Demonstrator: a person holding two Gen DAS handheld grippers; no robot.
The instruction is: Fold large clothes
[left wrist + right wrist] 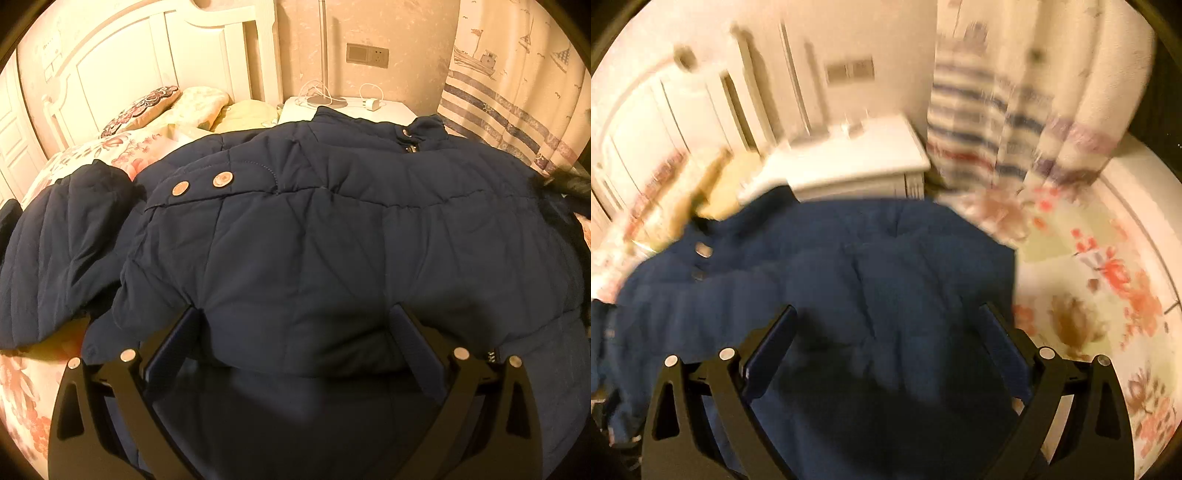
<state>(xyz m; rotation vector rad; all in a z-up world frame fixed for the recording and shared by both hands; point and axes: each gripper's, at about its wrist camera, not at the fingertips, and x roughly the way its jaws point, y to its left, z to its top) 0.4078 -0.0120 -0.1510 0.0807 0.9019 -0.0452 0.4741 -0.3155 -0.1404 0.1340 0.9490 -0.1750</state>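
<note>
A large navy quilted jacket (314, 229) lies spread on the floral bed, collar toward the nightstand. Its left sleeve (62, 251) lies out to the left, with two metal snaps (201, 183) near the shoulder. My left gripper (297, 317) is open, its fingers wide apart straddling a raised fold of the jacket near its lower edge. In the blurred right wrist view the jacket (849, 266) fills the centre. My right gripper (888, 314) is open above the fabric, with nothing held between its fingers.
A white nightstand (399, 109) with a lamp base and charger stands behind the jacket, also in the right wrist view (849, 162). Pillows (147, 105) and a white headboard (129, 55) are at left. A striped curtain (517, 92) hangs right. Floral bedsheet (1089, 288) lies right of the jacket.
</note>
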